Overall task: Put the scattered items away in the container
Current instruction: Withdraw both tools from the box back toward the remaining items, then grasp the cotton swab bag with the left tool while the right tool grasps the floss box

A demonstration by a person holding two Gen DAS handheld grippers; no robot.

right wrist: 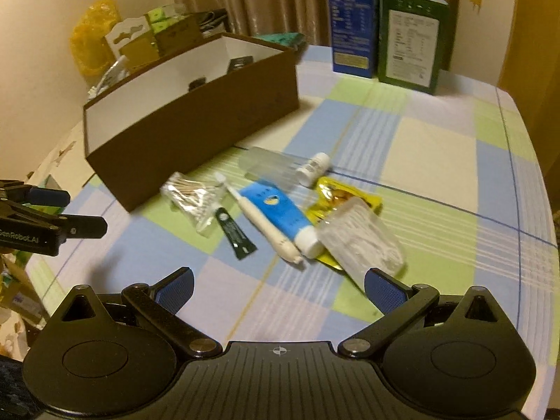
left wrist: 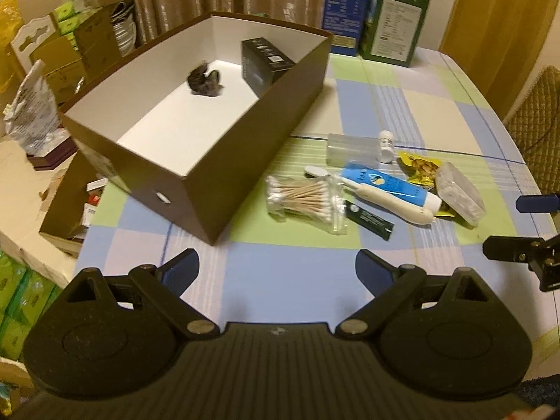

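A brown box (left wrist: 266,133) (right wrist: 196,140) with a white inside stands on the checked tablecloth. In it lie a black carton (left wrist: 264,66) and a dark crumpled item (left wrist: 204,78). Right of the box lies a scatter: a bag of cotton swabs (left wrist: 304,197) (right wrist: 190,196), a white toothbrush (left wrist: 385,199) (right wrist: 266,224), a blue tube (left wrist: 388,183) (right wrist: 283,211), a dark sachet (left wrist: 371,218) (right wrist: 236,232), a clear case (left wrist: 351,148), a small white bottle (left wrist: 385,145) (right wrist: 313,168), a yellow snack pack (left wrist: 420,169) (right wrist: 341,194) and a clear packet (left wrist: 458,192) (right wrist: 360,241). My left gripper (left wrist: 276,266) and right gripper (right wrist: 280,287) are open and empty, short of the scatter.
A blue carton (right wrist: 351,17) and a green carton (right wrist: 413,35) stand at the table's far edge. Cardboard boxes and bags (left wrist: 70,49) crowd the left beyond the table. A woven chair (left wrist: 539,105) is at the right. The right gripper shows at the left view's right edge.
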